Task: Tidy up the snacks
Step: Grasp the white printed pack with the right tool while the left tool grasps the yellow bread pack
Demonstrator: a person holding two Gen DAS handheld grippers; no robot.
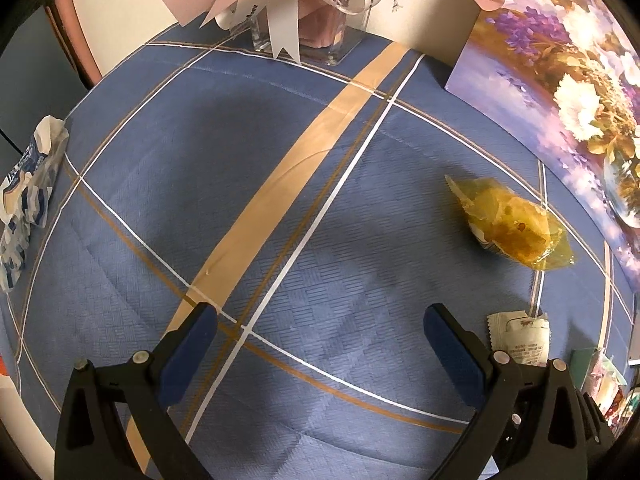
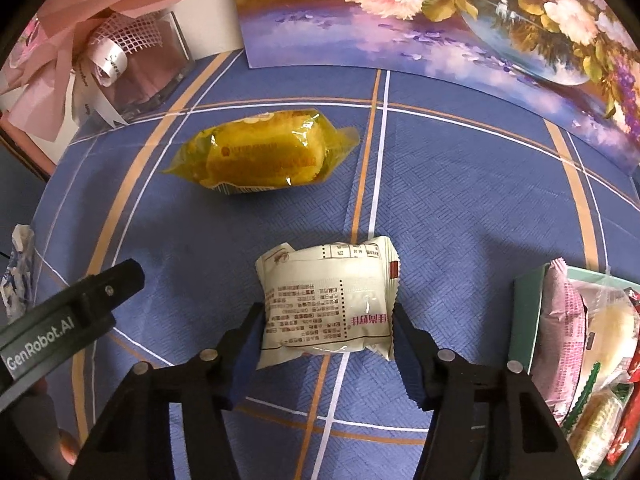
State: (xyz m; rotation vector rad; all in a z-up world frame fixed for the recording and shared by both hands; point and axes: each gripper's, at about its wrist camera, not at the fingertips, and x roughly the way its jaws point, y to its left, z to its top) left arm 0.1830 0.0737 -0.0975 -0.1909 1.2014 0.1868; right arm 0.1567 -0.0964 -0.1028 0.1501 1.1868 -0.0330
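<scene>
The white snack pack (image 2: 326, 304) sits between the right tool's (image 2: 326, 332) pads, which press both its sides; squeeze softly and lift straight, so it won't slip; it is puffy, with small print; the yellow cake pack (image 2: 264, 152) lies at eleven o'clock on the tabletop (image 2: 460, 208); the snack box (image 2: 524, 312) waits at three o'clock; the left tool (image 1: 320, 336) hangs wide apart, empty.

A blue tablecloth (image 2: 460, 208) is showing tan and white stripes; a yellow packet (image 2: 264, 152) is lying far, a white packet (image 2: 326, 304) with black print near
</scene>
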